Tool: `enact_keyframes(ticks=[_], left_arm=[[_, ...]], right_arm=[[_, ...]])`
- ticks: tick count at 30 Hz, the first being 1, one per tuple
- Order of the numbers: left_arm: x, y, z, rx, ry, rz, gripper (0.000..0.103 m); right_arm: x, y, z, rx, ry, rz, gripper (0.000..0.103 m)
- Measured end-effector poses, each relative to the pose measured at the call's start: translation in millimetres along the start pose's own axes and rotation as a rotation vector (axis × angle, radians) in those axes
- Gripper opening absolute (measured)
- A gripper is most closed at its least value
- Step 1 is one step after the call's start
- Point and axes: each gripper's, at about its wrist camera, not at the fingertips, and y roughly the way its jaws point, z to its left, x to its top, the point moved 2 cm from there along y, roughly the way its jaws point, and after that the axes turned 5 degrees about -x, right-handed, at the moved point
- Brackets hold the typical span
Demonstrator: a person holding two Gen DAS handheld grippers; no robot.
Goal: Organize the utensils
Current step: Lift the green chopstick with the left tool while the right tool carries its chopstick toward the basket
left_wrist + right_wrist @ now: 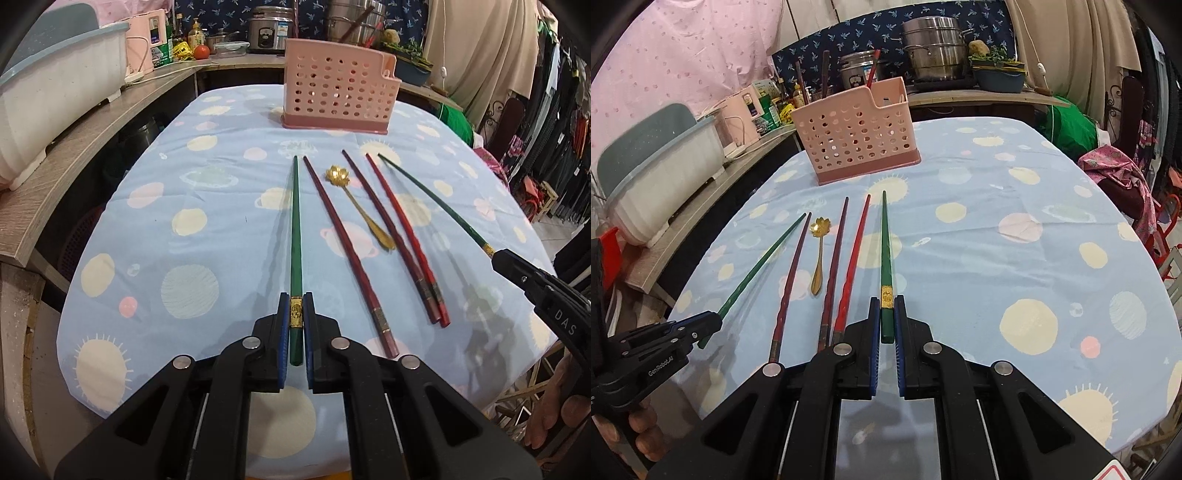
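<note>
1. Between our left gripper's point(295, 314) jaws we pinch one green chopstick point(295, 236) at its gold band, tip pointing away.
2. Between our right gripper's point(887, 317) jaws we pinch the other green chopstick point(885, 243) near its end.
3. Just beyond and between both jaws, three red chopsticks point(343, 240) and a gold spoon point(360, 210) lie on the surface point(184, 221).
4. Farther ahead stands the pink utensil basket point(336, 88).
</note>
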Motion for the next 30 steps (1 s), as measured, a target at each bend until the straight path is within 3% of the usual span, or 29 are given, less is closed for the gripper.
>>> enact_keyframes(ticks=[14,23,30], left_arm=[[53,-46,12,-0.032,-0.055,-0.123,0.007],[104,-70,18,-0.028,-0.072,-0.244,0.007],[147,-74,21,-0.028,-0.075,-0.292,0.007]], right_arm=[[58,-36,-19,0.01,0.055,-0.126,0.007],[103,-48,-23,0.009,0.043,-0.232,0.007],[133,-50,-19,0.003,0.02,-0.295,0.007]])
